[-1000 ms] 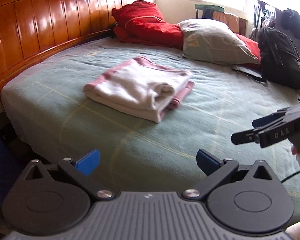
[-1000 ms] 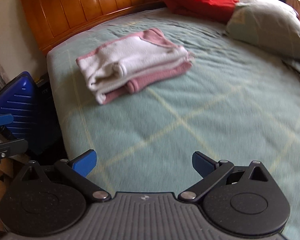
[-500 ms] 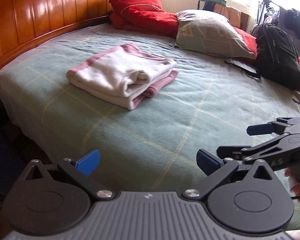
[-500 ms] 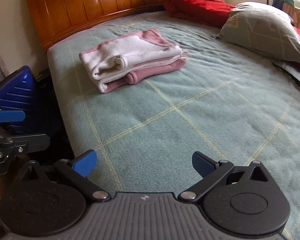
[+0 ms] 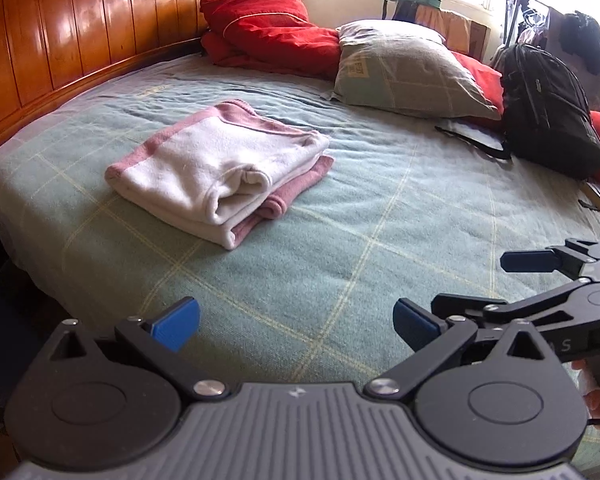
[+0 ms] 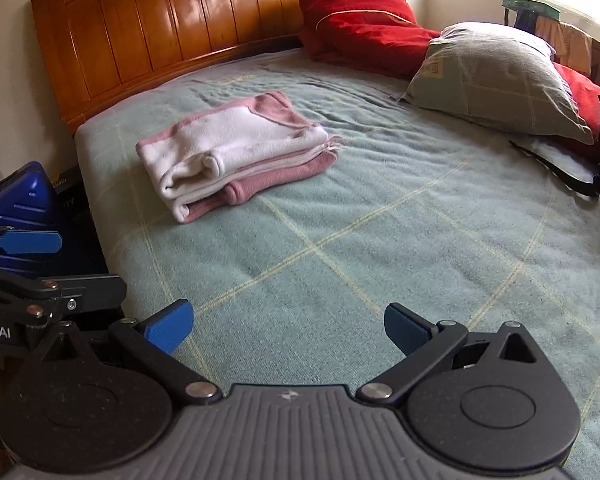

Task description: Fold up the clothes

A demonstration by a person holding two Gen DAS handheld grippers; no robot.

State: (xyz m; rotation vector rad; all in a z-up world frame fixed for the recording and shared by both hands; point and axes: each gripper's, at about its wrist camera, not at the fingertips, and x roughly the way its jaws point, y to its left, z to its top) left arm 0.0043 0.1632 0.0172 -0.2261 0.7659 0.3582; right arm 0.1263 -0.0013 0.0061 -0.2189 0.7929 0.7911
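While both tools (image 5: 296,322) gape — garment (image 5: 220,168) folded.

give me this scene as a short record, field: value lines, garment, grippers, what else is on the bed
garment: pink and white garment, folded, lying flat on the green bedspread
left gripper: open, empty, apart from the garment
right gripper: open, empty, apart from the garment
headboard end: red bedding, grey pillow
far side: black backpack
task state: the garment looks already folded
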